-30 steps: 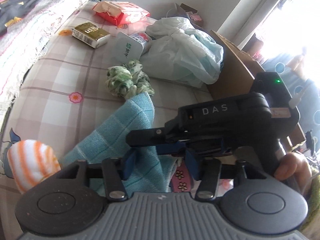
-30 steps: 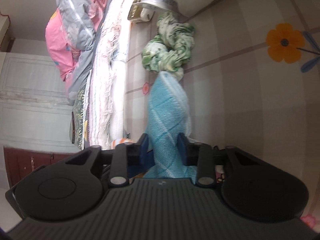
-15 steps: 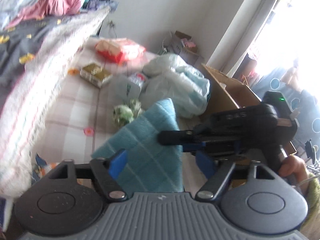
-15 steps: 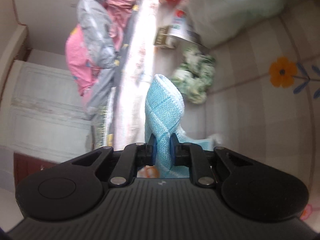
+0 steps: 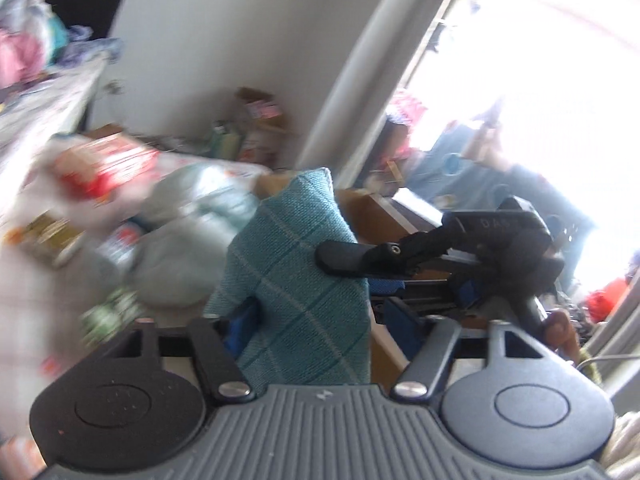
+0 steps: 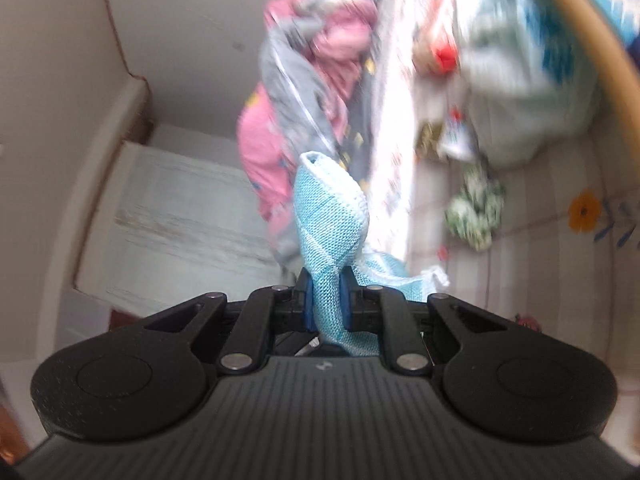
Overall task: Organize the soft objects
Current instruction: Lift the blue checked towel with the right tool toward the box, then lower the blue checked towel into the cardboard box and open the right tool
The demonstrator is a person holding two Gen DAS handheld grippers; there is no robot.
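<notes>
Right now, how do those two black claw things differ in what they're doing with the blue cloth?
The right gripper is pinched tight on the teal cloth, its blue pads squeezing a bunched fold; the left gripper stands much wider, its jaws closing, with the cloth between them and only the left-hand pad near it. The right gripper points across the bed, the left gripper towards the bright window. Both are black with blue pads, hand-held.

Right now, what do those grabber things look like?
Each hand-held gripper is black plastic with a ribbed grey-black body, two round discs, silver screws and blue pads. The right one has "DAS" lettering.
</notes>
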